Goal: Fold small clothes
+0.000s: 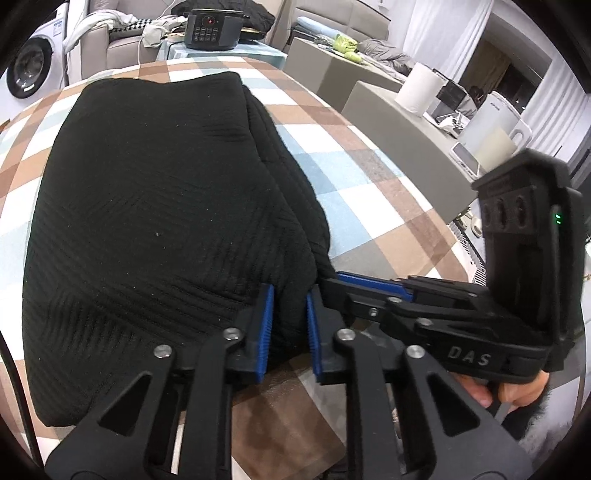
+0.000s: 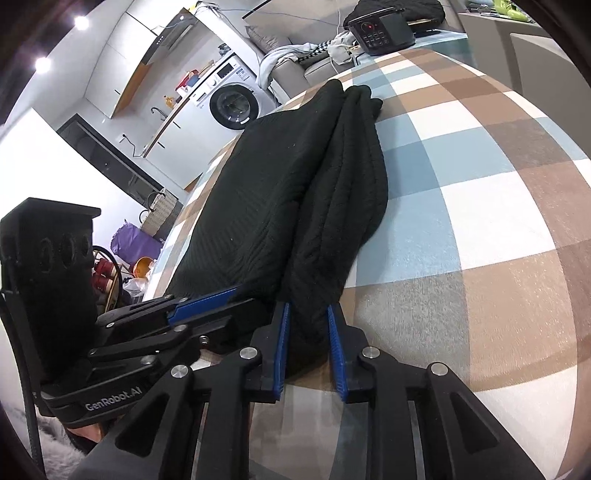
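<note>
A black ribbed knit garment [image 1: 155,221] lies folded on the checked tablecloth [image 1: 351,173]. My left gripper [image 1: 290,295] has its blue pads closed on the garment's near right edge. My right gripper [image 2: 306,314] grips the near end of the same garment [image 2: 295,192], where its stacked folded layers meet. The two grippers sit side by side at the near edge: the right one shows in the left wrist view [image 1: 373,284], the left one in the right wrist view [image 2: 203,302]. The cloth bulges between both pairs of pads.
A black cooker [image 1: 212,27] stands beyond the table's far end. A grey counter [image 1: 399,140] with a paper roll [image 1: 421,86] and a kettle [image 1: 495,129] runs along the right. A washing machine [image 2: 231,101] stands far left. The table edge drops off at the left [image 2: 173,236].
</note>
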`<action>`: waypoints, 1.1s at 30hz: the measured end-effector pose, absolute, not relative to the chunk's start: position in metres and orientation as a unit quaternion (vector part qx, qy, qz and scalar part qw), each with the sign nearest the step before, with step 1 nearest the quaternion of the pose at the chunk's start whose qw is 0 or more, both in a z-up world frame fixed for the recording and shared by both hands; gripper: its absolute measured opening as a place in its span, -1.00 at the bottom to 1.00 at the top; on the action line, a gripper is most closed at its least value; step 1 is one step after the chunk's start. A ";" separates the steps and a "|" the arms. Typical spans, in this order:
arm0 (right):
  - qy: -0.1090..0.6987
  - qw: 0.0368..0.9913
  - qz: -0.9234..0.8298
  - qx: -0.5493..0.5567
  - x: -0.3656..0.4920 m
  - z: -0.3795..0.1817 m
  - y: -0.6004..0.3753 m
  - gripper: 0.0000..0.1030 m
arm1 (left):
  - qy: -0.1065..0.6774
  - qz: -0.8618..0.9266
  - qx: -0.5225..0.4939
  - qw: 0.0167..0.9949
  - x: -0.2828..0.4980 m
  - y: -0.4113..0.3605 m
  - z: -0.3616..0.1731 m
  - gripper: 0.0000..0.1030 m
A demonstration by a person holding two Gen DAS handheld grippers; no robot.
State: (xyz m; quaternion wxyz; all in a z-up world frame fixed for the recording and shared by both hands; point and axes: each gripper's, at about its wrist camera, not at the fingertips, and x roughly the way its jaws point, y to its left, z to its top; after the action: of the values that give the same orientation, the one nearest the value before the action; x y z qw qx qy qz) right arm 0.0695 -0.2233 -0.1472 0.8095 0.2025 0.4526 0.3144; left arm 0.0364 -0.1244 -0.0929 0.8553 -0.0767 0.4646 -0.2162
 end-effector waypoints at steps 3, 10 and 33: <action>0.453 0.810 0.315 0.199 0.070 -0.148 -0.222 -0.57 | 0.465 -0.226 -0.083 0.852 0.036 -0.124 -0.092 -0.84; 0.459 0.809 0.309 0.201 0.069 -0.147 -0.223 -0.51 | 0.465 -0.238 -0.094 0.847 0.036 -0.121 -0.090 -0.77; 0.451 0.828 0.321 0.092 0.049 -0.120 -0.191 -0.69 | 0.460 -0.034 -0.161 0.872 0.003 0.030 -0.119 0.05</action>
State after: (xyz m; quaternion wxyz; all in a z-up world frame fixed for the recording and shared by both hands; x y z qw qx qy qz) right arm 0.0486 -0.1912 -0.1201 0.8276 0.0920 0.4511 0.3211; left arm 0.0033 0.0296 -0.1186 0.8725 -0.1613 0.4600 -0.0340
